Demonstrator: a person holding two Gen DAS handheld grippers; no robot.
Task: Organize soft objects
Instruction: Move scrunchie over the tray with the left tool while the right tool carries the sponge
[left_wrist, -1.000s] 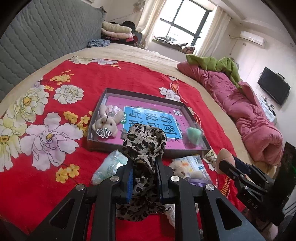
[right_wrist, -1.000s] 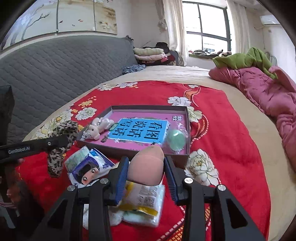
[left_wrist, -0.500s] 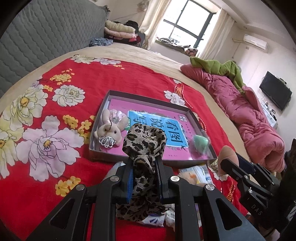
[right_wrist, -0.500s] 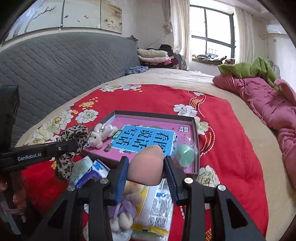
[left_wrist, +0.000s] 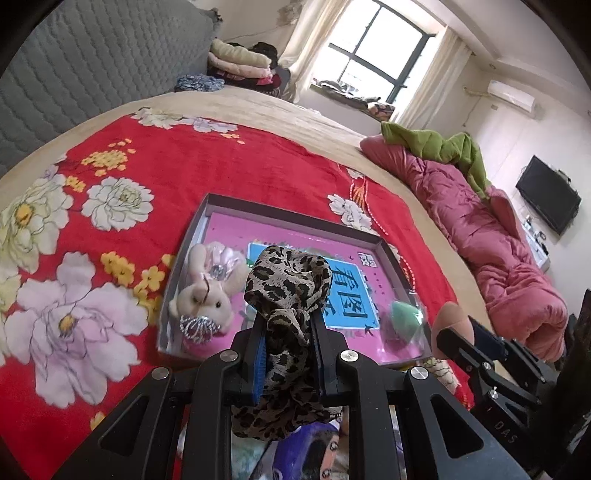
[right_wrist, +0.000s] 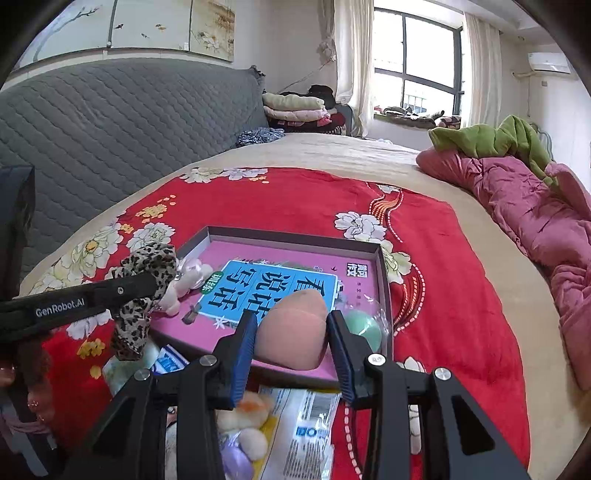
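Observation:
My left gripper (left_wrist: 288, 332) is shut on a leopard-print scrunchie (left_wrist: 290, 280) and holds it above the near edge of a shallow grey box (left_wrist: 295, 214) with a pink and blue bottom. My right gripper (right_wrist: 291, 328) is shut on a peach makeup sponge (right_wrist: 293, 328) above the box's (right_wrist: 295, 234) near side. In the box lie a beige plush rabbit (left_wrist: 203, 295) at the left and a green sponge in clear wrap (right_wrist: 364, 328) at the right. The scrunchie (right_wrist: 147, 266) and the left gripper (right_wrist: 146, 284) show at the left of the right wrist view.
The box lies on a red floral blanket (left_wrist: 221, 162) on a bed. Packets and small plush toys (right_wrist: 295, 417) lie just in front of the box, under the grippers. A pink quilt (left_wrist: 498, 251) lies at the right. A grey headboard (right_wrist: 110, 122) stands behind.
Both grippers have moved forward and closer to the box, each still holding its object. The packets in front of the box have slid lower in both views.

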